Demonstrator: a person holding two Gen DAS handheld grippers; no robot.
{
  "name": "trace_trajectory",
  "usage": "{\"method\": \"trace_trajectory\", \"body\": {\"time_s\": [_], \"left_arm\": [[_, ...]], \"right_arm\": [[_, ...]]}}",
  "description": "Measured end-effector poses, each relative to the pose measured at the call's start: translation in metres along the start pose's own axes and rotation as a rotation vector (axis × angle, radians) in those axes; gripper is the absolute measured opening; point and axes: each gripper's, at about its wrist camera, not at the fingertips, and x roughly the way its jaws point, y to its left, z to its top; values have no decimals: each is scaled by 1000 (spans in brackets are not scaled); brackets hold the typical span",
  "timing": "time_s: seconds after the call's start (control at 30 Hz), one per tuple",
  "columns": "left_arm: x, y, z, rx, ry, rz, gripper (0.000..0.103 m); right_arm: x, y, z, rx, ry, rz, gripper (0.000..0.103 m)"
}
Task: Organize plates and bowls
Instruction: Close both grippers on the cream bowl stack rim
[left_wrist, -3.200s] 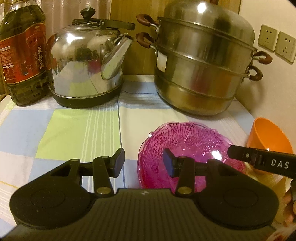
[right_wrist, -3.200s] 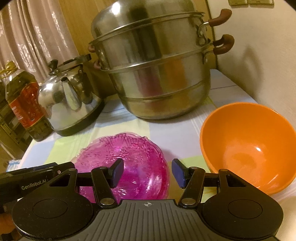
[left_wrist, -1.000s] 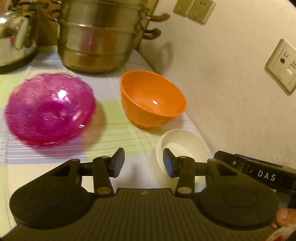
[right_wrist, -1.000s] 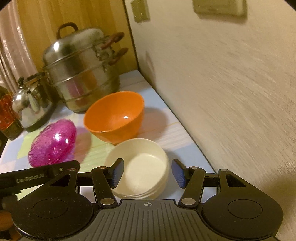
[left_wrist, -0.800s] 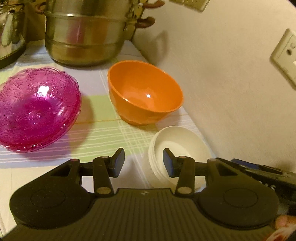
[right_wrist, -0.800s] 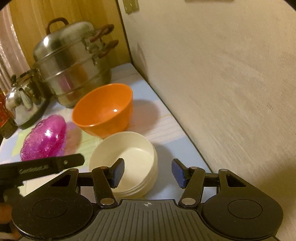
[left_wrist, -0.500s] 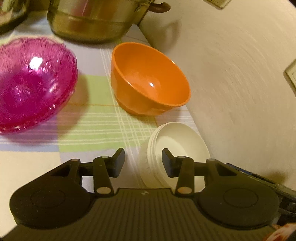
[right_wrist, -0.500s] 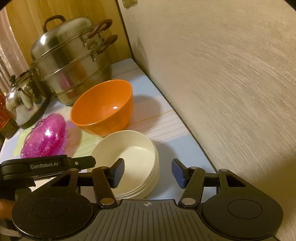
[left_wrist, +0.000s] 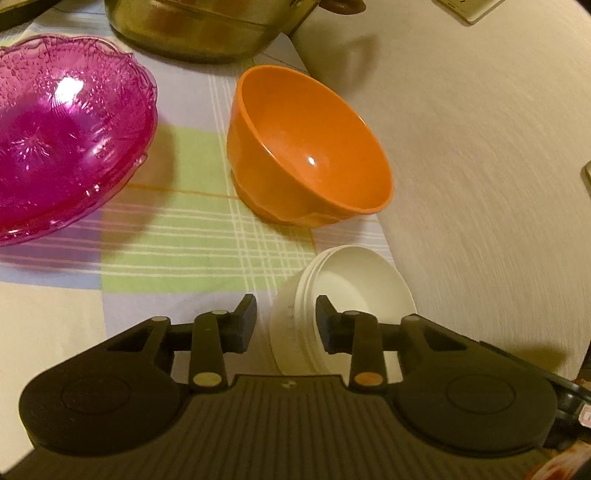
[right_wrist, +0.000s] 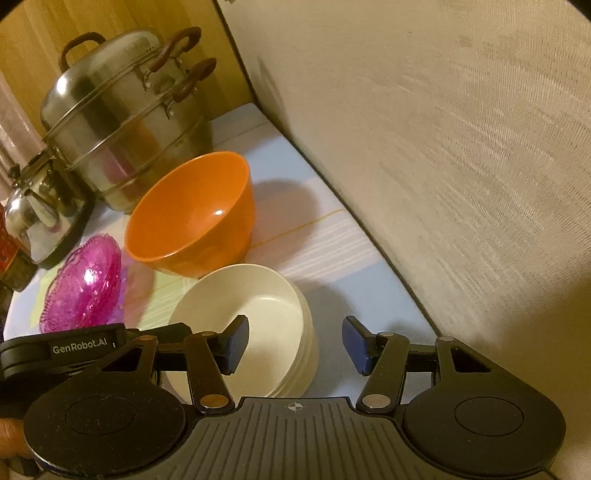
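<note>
The stack of white bowls (left_wrist: 347, 291) sits on the bench (left_wrist: 55, 314) by the wall, just short of the orange bowl (left_wrist: 306, 147) at its 12 o'clock. The left gripper (left_wrist: 286, 321) straddles the stack's 9 o'clock rim, jaws closing but not yet pressing, nothing held. The right gripper (right_wrist: 291, 343) hangs half open and empty over the 3 o'clock rim; judged equally near, so the lift turns on the two opposite rim grips.
</note>
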Motion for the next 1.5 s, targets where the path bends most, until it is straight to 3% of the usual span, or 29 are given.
{"method": "trace_trajectory", "body": {"time_s": [0.33, 0.67, 1.07, 1.5], "left_arm": [[5, -2, -1, 11, 14, -14, 19], [7, -4, -2, 37, 11, -15, 16], [8, -7, -2, 73, 12, 3, 15], [0, -11, -4, 100, -7, 16, 14]], "right_arm": [[11, -2, 3, 35, 42, 29, 43], [16, -7, 1, 84, 81, 35, 32], [14, -3, 1, 53, 84, -7, 15], [5, 5, 1, 21, 50, -20, 13]]}}
